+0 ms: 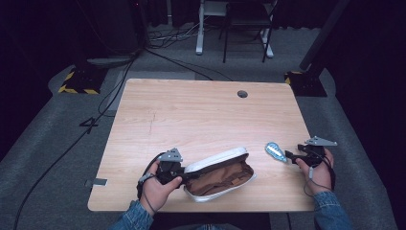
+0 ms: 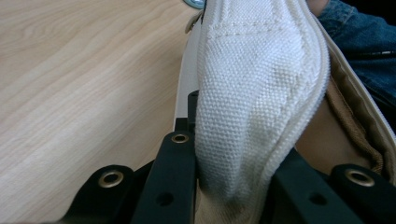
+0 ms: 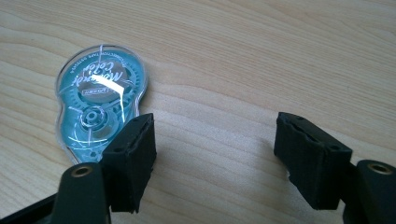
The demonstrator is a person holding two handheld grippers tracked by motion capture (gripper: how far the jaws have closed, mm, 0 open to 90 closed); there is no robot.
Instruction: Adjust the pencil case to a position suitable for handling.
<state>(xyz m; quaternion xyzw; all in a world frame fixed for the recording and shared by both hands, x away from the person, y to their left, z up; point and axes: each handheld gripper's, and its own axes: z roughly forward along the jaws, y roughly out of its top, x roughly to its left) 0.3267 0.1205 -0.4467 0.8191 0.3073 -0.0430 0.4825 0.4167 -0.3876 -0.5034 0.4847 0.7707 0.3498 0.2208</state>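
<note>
Left gripper (image 1: 184, 175), lower centre of high view, jaws clamped on white fabric rim of open pouch (image 1: 221, 175); pouch lies unzipped, brown lining up, near front table edge. Right gripper (image 1: 290, 155), lower right, jaws spread wide, holding nothing; teal correction-tape dispenser (image 3: 99, 95) flat just beside one jaw. Wooden table (image 1: 201, 110) with cable hole (image 1: 242, 94). Dark room, grey carpet, cables behind.

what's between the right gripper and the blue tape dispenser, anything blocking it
Nothing visible. The right gripper is open just beside the tape dispenser, which lies flat on bare table. The pouch, held by the left gripper, sits off to the side.
</note>
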